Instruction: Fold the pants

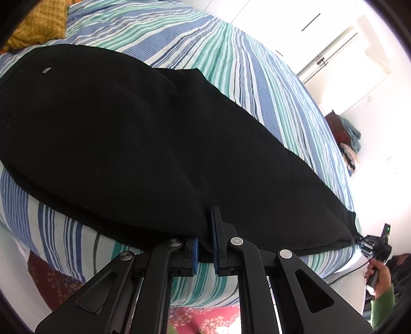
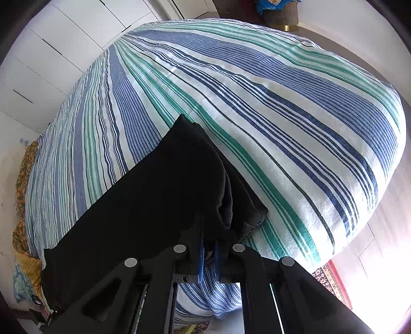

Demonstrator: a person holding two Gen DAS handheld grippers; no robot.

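While lying flat across the striped bedspread:
Pants: black, spreading lengthwise over the bed, near edge running along the bed's side — one end bunching into thick layers in the right wrist view.
Left gripper: pinching the near edge of the pants about midway along, blue pads sitting close together with dark cloth between them.
Right gripper: gripping the bunched end of the pants, jaws narrow, cloth spilling up out of them and draping back onto the bedspread.
Right hand: showing at the far right of the left wrist view, green sleeve, wrapping the gripper handle just beside the pants' end corner.
Mustard cushion: sitting at the far corner, beyond the pants' other end.
Floral rug: showing below the bed's edge — red, blurred.
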